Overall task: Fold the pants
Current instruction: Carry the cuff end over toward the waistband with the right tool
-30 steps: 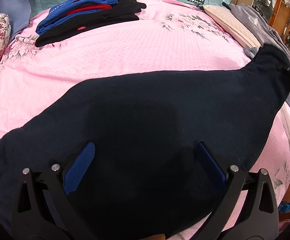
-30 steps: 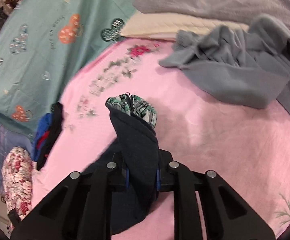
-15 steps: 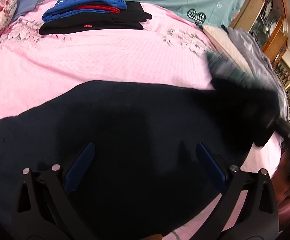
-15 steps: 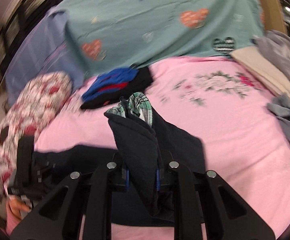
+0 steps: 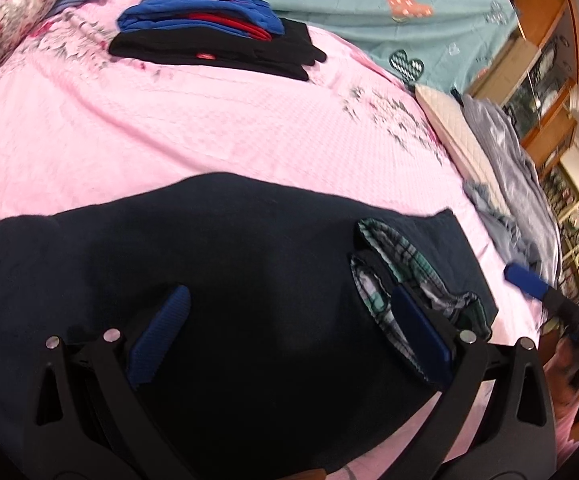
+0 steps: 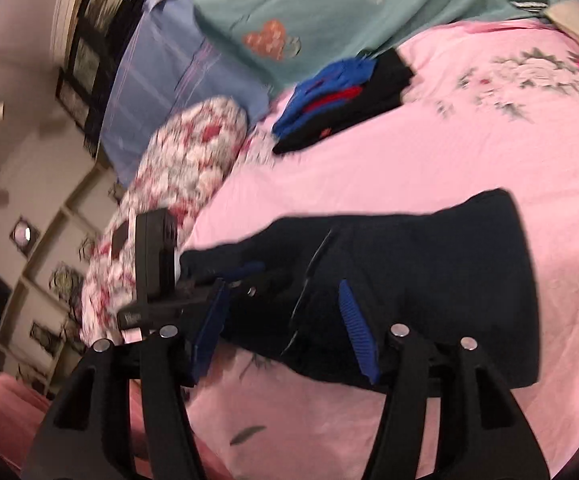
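From the left wrist, the left gripper (image 5: 289, 320) hovers with jaws wide, gripping nothing, over dark navy pants (image 5: 217, 264) lying folded on the pink bedspread (image 5: 189, 132), plaid lining (image 5: 401, 264) showing. From the right wrist, the right gripper (image 6: 281, 320) is opening above the pants (image 6: 429, 280); its pads are off the cloth.

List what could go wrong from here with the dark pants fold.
1. The right gripper is opening with nothing between its pads, and the folded-over end with the plaid lining lies bunched on the dark pants, so the fold may set crooked.
2. The left gripper hovers open right over the cloth; a careless close may grab both layers and drag the fold apart.
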Tool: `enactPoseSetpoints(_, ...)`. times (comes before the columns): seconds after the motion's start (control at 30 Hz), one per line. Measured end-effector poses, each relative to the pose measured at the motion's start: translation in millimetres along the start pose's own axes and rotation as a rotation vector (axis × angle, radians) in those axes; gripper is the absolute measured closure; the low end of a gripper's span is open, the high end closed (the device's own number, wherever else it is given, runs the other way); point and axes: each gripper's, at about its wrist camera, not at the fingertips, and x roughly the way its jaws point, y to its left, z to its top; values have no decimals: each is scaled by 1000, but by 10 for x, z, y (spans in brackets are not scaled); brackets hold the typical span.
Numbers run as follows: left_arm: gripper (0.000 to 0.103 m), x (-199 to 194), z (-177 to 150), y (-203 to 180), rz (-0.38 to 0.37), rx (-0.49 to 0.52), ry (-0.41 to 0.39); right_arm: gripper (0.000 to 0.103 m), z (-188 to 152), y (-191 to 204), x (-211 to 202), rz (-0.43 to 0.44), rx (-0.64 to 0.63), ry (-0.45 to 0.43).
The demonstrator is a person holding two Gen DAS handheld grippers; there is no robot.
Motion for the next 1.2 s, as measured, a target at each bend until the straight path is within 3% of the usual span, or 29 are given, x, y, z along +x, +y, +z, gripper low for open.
enactPoseSetpoints(0.07, 2, -16, 13, 79, -36, -43, -7, 45, 13, 64, 5, -89, -77, -2)
enactPoseSetpoints(0.13, 2, -26, 22, 140, -65, -75, -15, 43, -70, 282, 118, -169, -257, 54)
enactPoseSetpoints(0.27, 2, -21, 24, 120, -58, -66, -14, 20, -368, 714, 271, -237, -689, 112)
enactPoseSetpoints(0.33, 2, -19, 23, 95, -45, -53, -13, 17, -508, 824, 384, -280, -865, 160)
enactPoseSetpoints(0.4, 2, -23, 18, 95, -44, -51, -13, 17, -525, 803, 533, -301, -926, 214)
enactPoseSetpoints(0.43, 2, -25, 19, 101, -48, -56, -14, 18, -482, 762, 613, -291, -915, 246)
enactPoseSetpoints(0.5, 2, -26, 19, 109, -56, -65, -15, 33, -404, 677, 759, -299, -887, 294)
enactPoseSetpoints(0.57, 2, -28, 23, 119, -61, -71, -17, 77, -327, 573, 833, -298, -851, 344)
enactPoseSetpoints(0.63, 2, -29, 25, 129, -62, -75, -20, 87, -207, 510, 829, -300, -796, 326)
enactPoseSetpoints(0.67, 2, -28, 27, 132, -63, -77, -20, 88, -138, 521, 781, -317, -775, 280)
enactPoseSetpoints(0.73, 2, -29, 31, 139, -64, -79, -20, 88, 75, 518, 569, -376, -661, 102)
enactPoseSetpoints(0.8, 2, -31, 32, 141, -65, -80, -21, 88, 123, 545, 373, -341, -566, -40)
enactPoseSetpoints(0.87, 2, -30, 32, 142, -63, -80, -20, 88, 19, 641, 442, -317, -598, -12)
enactPoseSetpoints(0.93, 2, -33, 34, 144, -65, -82, -21, 86, -183, 699, 653, -298, -665, 116)
enactPoseSetpoints(1.0, 2, -37, 36, 157, -68, -85, -23, 74, -358, 663, 948, -295, -685, 289)
enactPoseSetpoints(1.03, 2, -39, 36, 165, -69, -86, -23, 58, -409, 636, 1044, -314, -690, 333)
enactPoseSetpoints(1.1, 2, -37, 37, 167, -68, -88, -25, 49, -409, 642, 1008, -336, -699, 303)
enactPoseSetpoints(1.2, 2, -65, 28, 150, -58, -80, -42, 45, -163, 561, 650, -237, -550, 185)
